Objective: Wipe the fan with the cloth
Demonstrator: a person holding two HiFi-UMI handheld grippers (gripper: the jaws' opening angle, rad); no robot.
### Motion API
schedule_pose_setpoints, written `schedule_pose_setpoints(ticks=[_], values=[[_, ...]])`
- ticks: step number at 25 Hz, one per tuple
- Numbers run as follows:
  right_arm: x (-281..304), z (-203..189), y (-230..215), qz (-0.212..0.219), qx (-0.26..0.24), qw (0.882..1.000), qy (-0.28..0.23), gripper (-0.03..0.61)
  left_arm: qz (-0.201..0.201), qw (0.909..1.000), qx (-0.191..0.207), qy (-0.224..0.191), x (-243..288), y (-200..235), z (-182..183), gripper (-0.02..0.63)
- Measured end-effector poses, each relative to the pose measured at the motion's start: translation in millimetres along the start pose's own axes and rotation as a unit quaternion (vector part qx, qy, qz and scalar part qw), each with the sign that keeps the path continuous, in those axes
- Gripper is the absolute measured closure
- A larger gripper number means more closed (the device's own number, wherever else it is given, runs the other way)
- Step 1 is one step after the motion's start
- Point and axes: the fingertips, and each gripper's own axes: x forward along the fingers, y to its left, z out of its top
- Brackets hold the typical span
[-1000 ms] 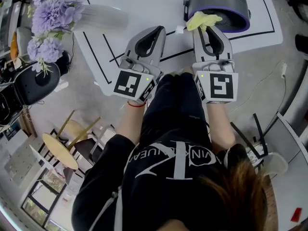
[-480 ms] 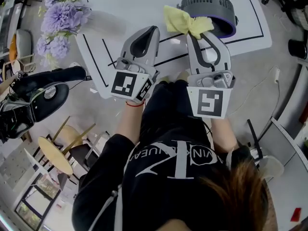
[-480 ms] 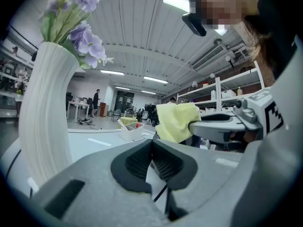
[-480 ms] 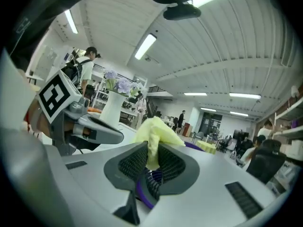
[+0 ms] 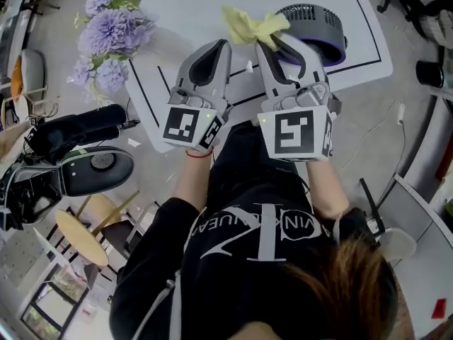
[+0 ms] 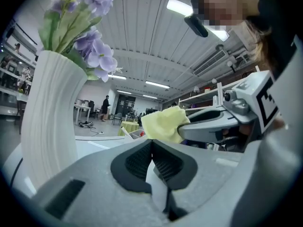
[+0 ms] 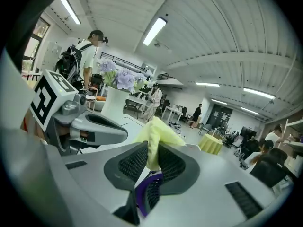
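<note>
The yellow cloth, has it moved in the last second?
Yes. Held in the right gripper, the cloth has shifted left: it was over the near rim of the fan, and now sits off its left side.

Black T-shirt (image 5: 244, 257); grey left gripper (image 5: 221, 43), right gripper (image 5: 272, 40)

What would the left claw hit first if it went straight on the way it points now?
Most likely the yellow cloth, bunched just ahead of the shut left claw and pinched in the right claw. The vase sits off to the left. Depth is hard to judge.
</note>
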Motion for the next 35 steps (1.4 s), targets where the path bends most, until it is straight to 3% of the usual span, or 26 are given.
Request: schedule_pose_setpoints(ticks=[7, 14, 18, 35], values=[[0.9, -9.3, -26.2, -0.053, 0.016, 0.998, 0.04, 0.514, -0.019, 0.9998, -0.001, -0.002, 11.4, 11.2, 10.2, 0.603], [-14.8, -13.2, -48.6, -0.089, 0.021, 0.995, 0.043, 0.515, -0.065, 0.9979, 0.003, 0.0, 32.9, -8.0, 7.2, 0.603], [-28.6, -18.4, -64.9, -0.101, 0.031, 0.994, 0.034, 0.515, -0.069, 0.9975, 0.012, 0.007, 40.9, -14.9, 3.9, 0.603], [-70.6, -78.4, -116.0, -0.048, 0.082, 0.995, 0.011, 0.52, 0.049, 0.9984, 0.028, 0.005, 59.4, -19.4, 10.6, 0.603]])
